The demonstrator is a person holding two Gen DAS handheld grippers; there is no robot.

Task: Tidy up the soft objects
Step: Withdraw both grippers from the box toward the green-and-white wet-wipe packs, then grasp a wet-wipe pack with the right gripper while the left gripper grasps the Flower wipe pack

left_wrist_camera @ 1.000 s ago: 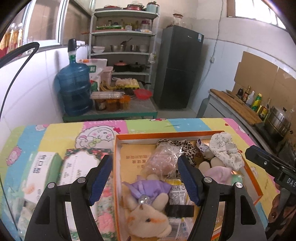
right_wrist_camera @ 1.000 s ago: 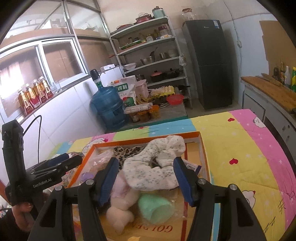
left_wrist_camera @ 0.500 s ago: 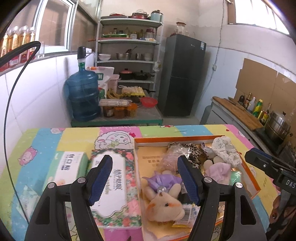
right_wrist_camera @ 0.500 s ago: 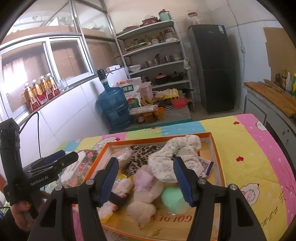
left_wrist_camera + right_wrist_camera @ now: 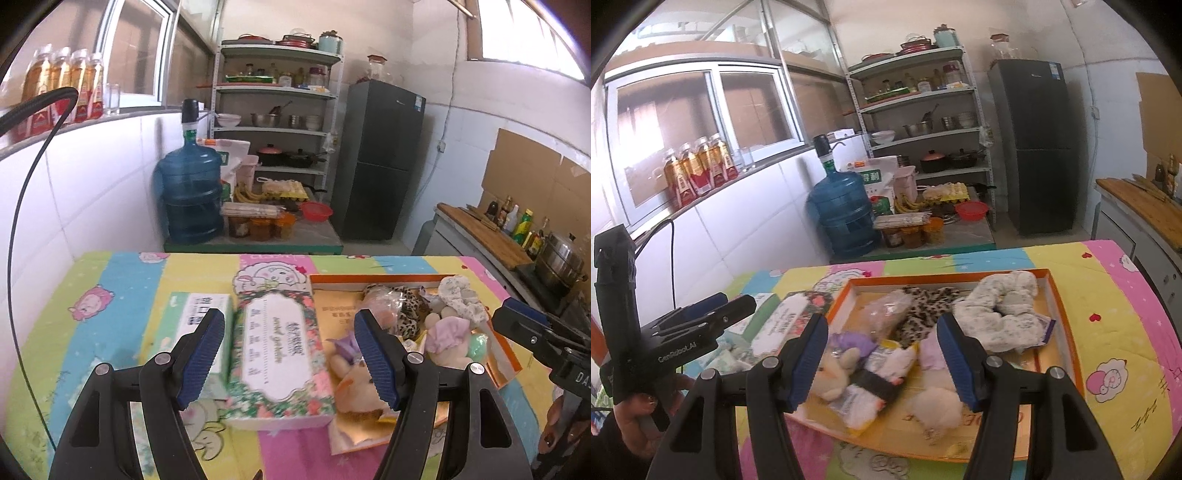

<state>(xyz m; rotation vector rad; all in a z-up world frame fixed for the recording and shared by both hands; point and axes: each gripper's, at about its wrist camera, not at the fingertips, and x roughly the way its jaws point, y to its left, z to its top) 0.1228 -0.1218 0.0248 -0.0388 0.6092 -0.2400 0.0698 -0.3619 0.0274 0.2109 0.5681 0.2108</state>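
Note:
An orange-rimmed shallow box [image 5: 373,278] [image 5: 945,275] lies on the colourful tablecloth and holds several soft things. Among them are a plush toy in a purple dress [image 5: 354,384] [image 5: 838,365], a leopard-print scrunchie [image 5: 410,306] [image 5: 923,310], a white floral cloth [image 5: 460,295] [image 5: 1001,310] and a pink plush [image 5: 448,330]. My left gripper [image 5: 289,325] [image 5: 701,317] hangs open above a floral tissue box [image 5: 280,350] [image 5: 783,325], left of the orange box. My right gripper [image 5: 882,325] [image 5: 532,328] is open over the box's near part, holding nothing.
A green-and-white tissue pack [image 5: 192,314] lies left of the floral box. Beyond the table stand a blue water jug [image 5: 192,195], a low green bench with jars, a metal shelf [image 5: 277,92] and a dark fridge [image 5: 380,158]. A counter with bottles and a pot [image 5: 561,262] runs along the right.
Both grippers have drawn back and risen, so the box looks smaller and farther. The left view has slid left: the floral tissue box now sits between its fingers instead of the plush toy.

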